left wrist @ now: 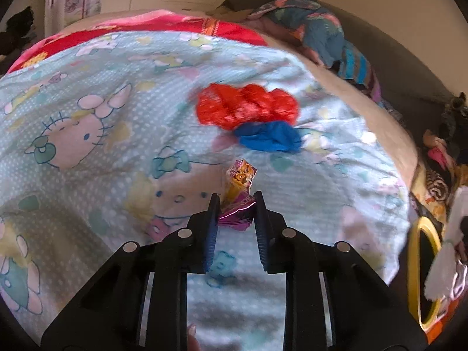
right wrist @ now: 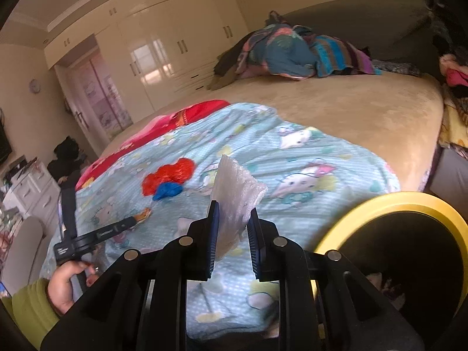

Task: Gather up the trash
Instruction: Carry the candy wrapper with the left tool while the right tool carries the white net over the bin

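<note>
My left gripper (left wrist: 237, 197) is shut on a purple and yellow snack wrapper (left wrist: 240, 180), held just above the cartoon-cat blanket (left wrist: 87, 134). Beyond it a crumpled red wrapper (left wrist: 247, 106) and a blue one (left wrist: 269, 136) lie touching on the blanket. In the right wrist view my right gripper (right wrist: 234, 208) is shut on a white bubble-textured plastic piece (right wrist: 237, 184) that sticks up between its jaws. The yellow-rimmed black bin (right wrist: 389, 197) is just to its right. The left gripper (right wrist: 140, 218) shows at the left with its wrapper, and past it the red wrapper (right wrist: 169, 175) and blue wrapper (right wrist: 168, 190).
The blanket covers part of a beige bed (right wrist: 351, 111) with a pile of colourful clothes (right wrist: 292, 49) at the far end. White wardrobes (right wrist: 163, 46) line the back wall. The bin's rim (left wrist: 411, 269) stands off the bed's right side. A hand (right wrist: 64, 283) in a green sleeve holds the left gripper.
</note>
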{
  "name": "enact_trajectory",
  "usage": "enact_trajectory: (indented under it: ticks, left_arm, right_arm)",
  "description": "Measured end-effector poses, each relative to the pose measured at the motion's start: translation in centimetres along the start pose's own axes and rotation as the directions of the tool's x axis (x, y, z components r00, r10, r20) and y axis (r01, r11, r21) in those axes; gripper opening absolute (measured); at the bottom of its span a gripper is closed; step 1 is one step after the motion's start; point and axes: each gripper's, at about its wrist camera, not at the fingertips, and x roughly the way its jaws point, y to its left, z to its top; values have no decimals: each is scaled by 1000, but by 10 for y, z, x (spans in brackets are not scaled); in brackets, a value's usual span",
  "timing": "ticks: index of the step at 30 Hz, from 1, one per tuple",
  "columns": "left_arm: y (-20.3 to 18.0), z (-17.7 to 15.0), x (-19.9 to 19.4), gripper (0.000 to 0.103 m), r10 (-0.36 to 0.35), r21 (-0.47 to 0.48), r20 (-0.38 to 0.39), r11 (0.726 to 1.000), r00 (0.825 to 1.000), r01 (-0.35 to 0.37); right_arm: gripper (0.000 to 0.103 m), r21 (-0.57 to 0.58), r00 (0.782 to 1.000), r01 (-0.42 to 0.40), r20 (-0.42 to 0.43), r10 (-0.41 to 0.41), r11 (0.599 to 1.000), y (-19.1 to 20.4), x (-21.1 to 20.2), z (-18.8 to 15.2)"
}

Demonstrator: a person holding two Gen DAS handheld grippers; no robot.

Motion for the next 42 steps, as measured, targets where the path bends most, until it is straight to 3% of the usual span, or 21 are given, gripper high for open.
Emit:
enact_trajectory:
  ticks: [6,16,33,42]
  left_arm:
    - [-36,1,-32,17,-101,76,49,992,994,98]
    - [-103,-3,-71,17,-267,201,68,947,961,249]
    - [-167,-28,-94,17,-369,355,32,873,929,335]
    - [-197,-46,-98,17,-403,429,-9,825,915,368]
  right_arm:
    - [18,31,999,41,28,-42,999,-21,-19,-1]
    - [18,72,990,118,68,-123,990,-54,-46,-1]
    - [18,104,971,208,98,-218,973,-84,-74,-5]
    - [18,104,949,293,94,-302,951,-104,-85,-11]
